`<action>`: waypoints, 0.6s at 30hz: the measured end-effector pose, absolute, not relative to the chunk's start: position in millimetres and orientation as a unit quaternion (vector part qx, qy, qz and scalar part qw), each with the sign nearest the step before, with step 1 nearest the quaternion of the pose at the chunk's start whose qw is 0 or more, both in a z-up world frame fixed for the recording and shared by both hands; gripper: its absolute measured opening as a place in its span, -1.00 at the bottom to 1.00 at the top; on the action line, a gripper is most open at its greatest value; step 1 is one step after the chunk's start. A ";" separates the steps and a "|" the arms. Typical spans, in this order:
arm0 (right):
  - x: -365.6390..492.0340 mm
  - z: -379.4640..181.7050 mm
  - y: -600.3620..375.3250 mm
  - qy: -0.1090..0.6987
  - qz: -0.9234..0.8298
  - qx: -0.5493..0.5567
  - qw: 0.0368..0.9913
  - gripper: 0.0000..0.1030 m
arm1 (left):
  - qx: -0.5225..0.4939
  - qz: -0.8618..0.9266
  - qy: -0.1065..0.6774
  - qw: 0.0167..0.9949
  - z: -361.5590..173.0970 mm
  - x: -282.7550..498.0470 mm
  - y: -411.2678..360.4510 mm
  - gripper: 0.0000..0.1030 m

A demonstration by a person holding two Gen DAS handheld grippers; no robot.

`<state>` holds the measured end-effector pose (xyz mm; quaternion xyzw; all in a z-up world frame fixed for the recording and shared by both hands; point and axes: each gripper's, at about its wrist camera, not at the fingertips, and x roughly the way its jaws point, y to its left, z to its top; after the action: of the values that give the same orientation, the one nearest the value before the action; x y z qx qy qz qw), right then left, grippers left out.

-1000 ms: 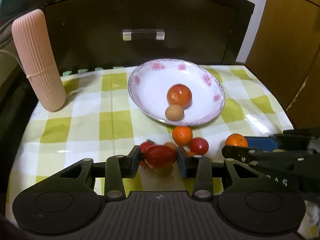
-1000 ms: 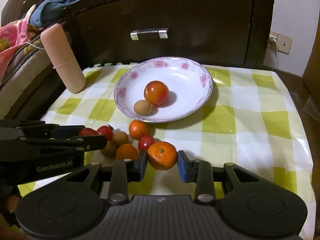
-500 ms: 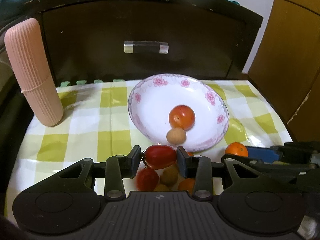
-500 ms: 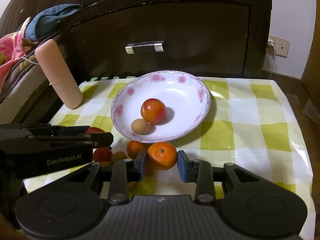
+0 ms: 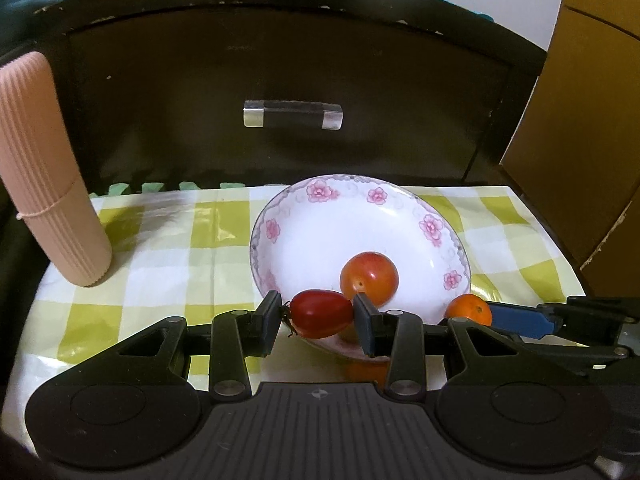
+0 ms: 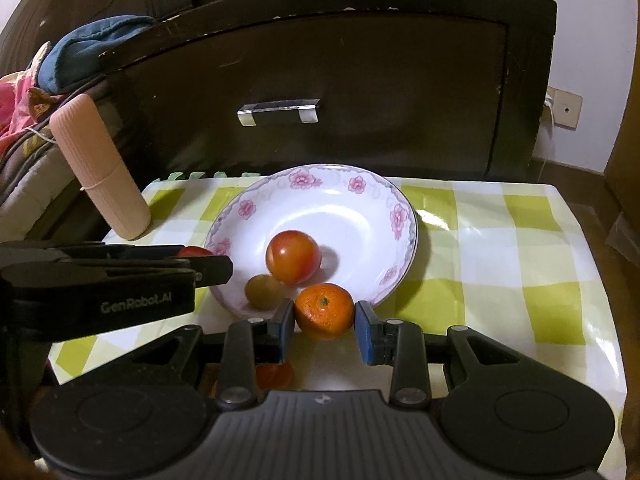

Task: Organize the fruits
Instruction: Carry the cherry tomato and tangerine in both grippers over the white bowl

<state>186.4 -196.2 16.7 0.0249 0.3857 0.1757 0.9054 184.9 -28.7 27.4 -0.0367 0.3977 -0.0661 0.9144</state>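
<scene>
My left gripper (image 5: 316,317) is shut on a long red tomato (image 5: 321,313), held over the near rim of the white flowered plate (image 5: 360,200). My right gripper (image 6: 325,323) is shut on a small orange mandarin (image 6: 325,311) at the plate's (image 6: 340,184) near edge. In the plate lie a round red-orange tomato (image 6: 293,255) and a small brown fruit (image 6: 263,291). The round tomato (image 5: 369,277) shows behind the long one in the left wrist view. The mandarin (image 5: 469,309) and the right gripper's blue pad appear at that view's right.
A ribbed pink cylinder (image 5: 44,176) stands at the table's back left. A dark cabinet with a metal handle (image 5: 293,114) rises behind the yellow checked cloth (image 6: 500,248). Another red fruit (image 6: 274,375) lies on the cloth under my right gripper.
Both grippers moved forward from the loose fruit pile to the plate's near rim, each carrying its fruit. The plate now looms larger and the pile has dropped below the fingers.
</scene>
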 end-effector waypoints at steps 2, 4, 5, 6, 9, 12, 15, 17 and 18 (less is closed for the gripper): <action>191.0 14.4 -195.6 0.386 0.176 0.025 0.905 -0.38 | -0.037 -0.068 0.399 0.914 25.3 187.9 -29.9 -0.08; 194.1 12.2 -194.8 0.387 0.175 0.025 0.905 -0.38 | -0.036 -0.069 0.399 0.914 23.6 191.4 -31.4 -0.08; 195.0 11.5 -194.3 0.386 0.175 0.024 0.906 -0.38 | -0.035 -0.069 0.399 0.914 22.8 192.7 -32.0 -0.08; 195.6 11.0 -193.3 0.385 0.176 0.023 0.906 -0.38 | -0.035 -0.070 0.399 0.914 22.0 194.1 -32.3 -0.08; 197.8 10.0 -189.7 0.383 0.179 0.020 0.906 -0.38 | -0.037 -0.069 0.401 0.913 19.8 196.5 -31.5 -0.08; 199.8 8.6 -184.9 0.382 0.183 0.014 0.906 -0.38 | -0.039 -0.067 0.405 0.911 17.5 199.2 -29.4 -0.07; 201.3 7.0 -181.6 0.380 0.186 0.010 0.906 -0.38 | -0.043 -0.066 0.408 0.910 15.6 202.3 -28.3 -0.07; 202.5 6.0 -180.3 0.378 0.187 0.006 0.906 -0.38 | -0.044 -0.066 0.408 0.910 15.2 203.6 -28.6 -0.07; 202.8 5.8 -180.1 0.378 0.189 0.005 0.907 -0.38 | -0.044 -0.066 0.408 0.910 15.1 204.0 -28.6 -0.07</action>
<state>202.8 -180.1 5.8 0.0052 0.3777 0.1885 0.9065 204.0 -28.6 15.1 -0.0440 0.4076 -0.0658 0.9097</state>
